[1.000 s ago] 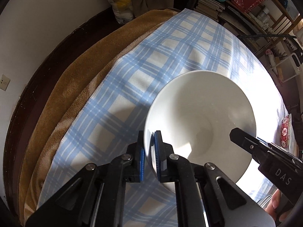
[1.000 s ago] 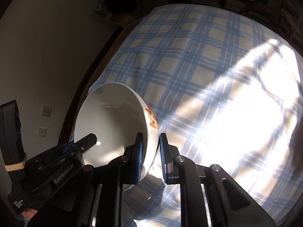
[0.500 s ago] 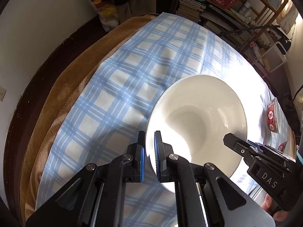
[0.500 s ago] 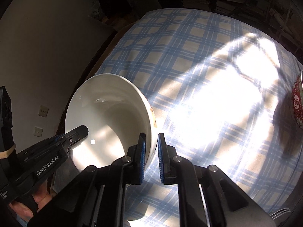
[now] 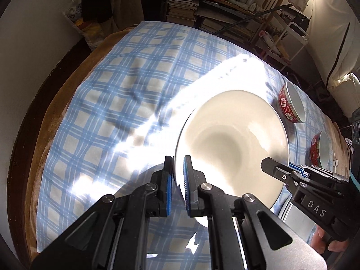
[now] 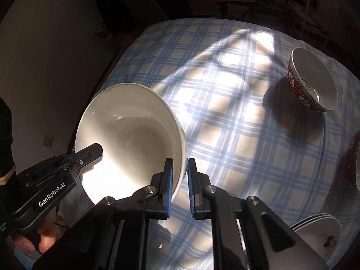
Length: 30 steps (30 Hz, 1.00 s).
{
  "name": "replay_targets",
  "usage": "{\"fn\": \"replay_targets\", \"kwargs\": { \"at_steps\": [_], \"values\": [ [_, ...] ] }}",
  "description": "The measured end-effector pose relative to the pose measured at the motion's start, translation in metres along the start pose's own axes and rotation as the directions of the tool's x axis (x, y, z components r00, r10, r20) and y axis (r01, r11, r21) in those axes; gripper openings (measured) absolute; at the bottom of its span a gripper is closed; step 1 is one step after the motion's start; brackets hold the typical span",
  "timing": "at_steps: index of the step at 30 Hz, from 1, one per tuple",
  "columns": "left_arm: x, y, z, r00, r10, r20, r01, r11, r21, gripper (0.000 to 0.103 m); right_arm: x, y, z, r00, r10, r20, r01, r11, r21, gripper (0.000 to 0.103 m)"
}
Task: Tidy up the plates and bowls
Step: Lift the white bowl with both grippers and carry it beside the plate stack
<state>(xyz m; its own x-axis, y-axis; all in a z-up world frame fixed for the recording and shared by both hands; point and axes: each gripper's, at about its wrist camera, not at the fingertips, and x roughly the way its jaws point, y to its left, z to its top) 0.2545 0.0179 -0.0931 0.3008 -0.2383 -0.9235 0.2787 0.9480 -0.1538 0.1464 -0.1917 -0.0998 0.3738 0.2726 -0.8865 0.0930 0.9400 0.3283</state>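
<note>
With both pairs of jaws clamped on opposite rims of the large white ceramic bowl [image 5: 231, 144], I should carry it level toward the red patterned bowl [image 6: 312, 83], hands matched.

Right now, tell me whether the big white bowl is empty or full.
Empty. The white bowl, gripped at opposite rims by the left gripper and right gripper, shows only bare glossy inside in both views.

Checked tablecloth [image 6: 236, 135], red bowls [image 6: 312, 83], stacked plates [image 6: 315, 229]
</note>
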Motion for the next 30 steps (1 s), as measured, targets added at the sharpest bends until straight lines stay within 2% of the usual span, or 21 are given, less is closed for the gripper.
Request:
{"fn": "replay_targets", "kwargs": {
  "at_steps": [12, 19, 25, 30],
  "values": [
    [-0.002, -0.057, -0.028, 0.999, -0.014, -0.038, 0.018, 0.994, 0.106, 0.009, -0.034, -0.049, -0.040, 0.999, -0.034, 0.041, 0.033, 0.999, 0.038, 0.014],
    [0.003, -0.086, -0.033, 0.998, -0.015, -0.053, 0.024, 0.983, 0.185, 0.009, -0.034, -0.074, -0.060, 0.999, -0.032, 0.041, 0.029, 0.997, 0.066, 0.014],
    [0.023, -0.105, -0.039, 0.995, -0.008, -0.101, 0.031, 0.974, 0.225, 0.010, -0.031, -0.095, -0.070, 0.997, -0.050, 0.060, 0.043, 0.992, 0.121, 0.014],
    [0.038, -0.117, -0.046, 0.991, 0.030, -0.134, 0.006, 0.964, 0.264, 0.011, -0.027, -0.106, -0.069, 0.995, -0.080, 0.063, 0.072, 0.989, 0.127, 0.014]
  ]
}}
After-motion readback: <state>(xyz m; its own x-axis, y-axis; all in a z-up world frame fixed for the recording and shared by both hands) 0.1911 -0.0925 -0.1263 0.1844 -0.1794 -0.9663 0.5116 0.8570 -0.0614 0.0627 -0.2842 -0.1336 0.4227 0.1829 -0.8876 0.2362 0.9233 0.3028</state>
